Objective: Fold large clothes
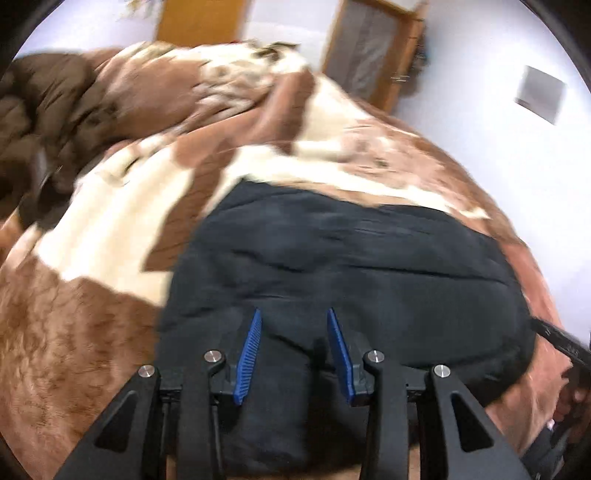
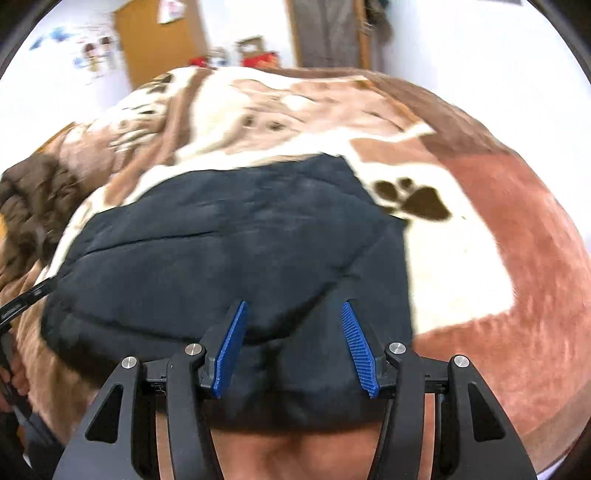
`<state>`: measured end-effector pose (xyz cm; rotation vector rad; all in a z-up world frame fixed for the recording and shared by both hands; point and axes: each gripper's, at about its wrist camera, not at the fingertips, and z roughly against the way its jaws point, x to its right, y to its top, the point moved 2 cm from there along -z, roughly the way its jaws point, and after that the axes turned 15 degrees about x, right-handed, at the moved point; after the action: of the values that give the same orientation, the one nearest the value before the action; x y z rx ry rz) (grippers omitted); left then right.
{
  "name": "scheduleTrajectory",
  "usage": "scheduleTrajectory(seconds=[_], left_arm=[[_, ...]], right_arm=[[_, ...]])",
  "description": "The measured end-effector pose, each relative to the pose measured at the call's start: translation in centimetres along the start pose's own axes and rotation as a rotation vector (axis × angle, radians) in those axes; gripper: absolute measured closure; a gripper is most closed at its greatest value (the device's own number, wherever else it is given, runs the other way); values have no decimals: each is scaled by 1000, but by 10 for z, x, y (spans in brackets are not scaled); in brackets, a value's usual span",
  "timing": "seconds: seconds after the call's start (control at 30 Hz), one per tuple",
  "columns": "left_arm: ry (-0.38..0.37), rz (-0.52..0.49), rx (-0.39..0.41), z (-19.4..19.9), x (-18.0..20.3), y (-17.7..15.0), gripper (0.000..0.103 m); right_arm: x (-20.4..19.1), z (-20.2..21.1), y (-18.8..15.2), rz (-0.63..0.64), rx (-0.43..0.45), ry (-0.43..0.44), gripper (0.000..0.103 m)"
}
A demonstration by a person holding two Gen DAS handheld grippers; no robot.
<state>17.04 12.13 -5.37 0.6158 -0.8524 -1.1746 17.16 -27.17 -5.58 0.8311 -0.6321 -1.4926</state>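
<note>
A black quilted garment [image 1: 351, 266] lies flat on a bed covered by a brown and white blanket [image 1: 110, 221]. My left gripper [image 1: 294, 314] is open, its blue pads [image 1: 248, 358] apart over the garment's near edge, holding nothing. In the right wrist view the same garment [image 2: 229, 251] spreads ahead and left. My right gripper [image 2: 294, 308] is open, its pads [image 2: 360, 350] wide apart over the garment's near right corner. The right gripper's tip shows in the left wrist view at the far right [image 1: 557, 339]. The left gripper's tip shows in the right wrist view [image 2: 26, 299].
A dark brown quilted item [image 1: 33, 122] is bunched at the bed's far left, also in the right wrist view [image 2: 33, 199]. A paw print [image 2: 413, 199] marks the blanket [image 2: 480, 258] right of the garment. Wooden doors [image 1: 199, 22] and white walls stand behind the bed.
</note>
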Motion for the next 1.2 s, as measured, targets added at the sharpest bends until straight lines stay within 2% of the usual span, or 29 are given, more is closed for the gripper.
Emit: scheduleTrajectory(seconds=[0.07, 0.2, 0.43, 0.9, 1.2], left_arm=[[36, 32, -35, -15, -20, -6, 64], [18, 100, -72, -30, -34, -21, 64], [27, 77, -70, -37, -25, -25, 63], [48, 41, -47, -33, -20, -28, 63], [64, 7, -64, -32, -17, -26, 62]], right_arm=[[12, -19, -8, 12, -51, -47, 50], [13, -34, -18, 24, -65, -36, 49], [12, -46, -23, 24, -73, -37, 49], [15, -45, -22, 18, -68, -19, 48], [19, -37, -14, 13, -60, -8, 48]])
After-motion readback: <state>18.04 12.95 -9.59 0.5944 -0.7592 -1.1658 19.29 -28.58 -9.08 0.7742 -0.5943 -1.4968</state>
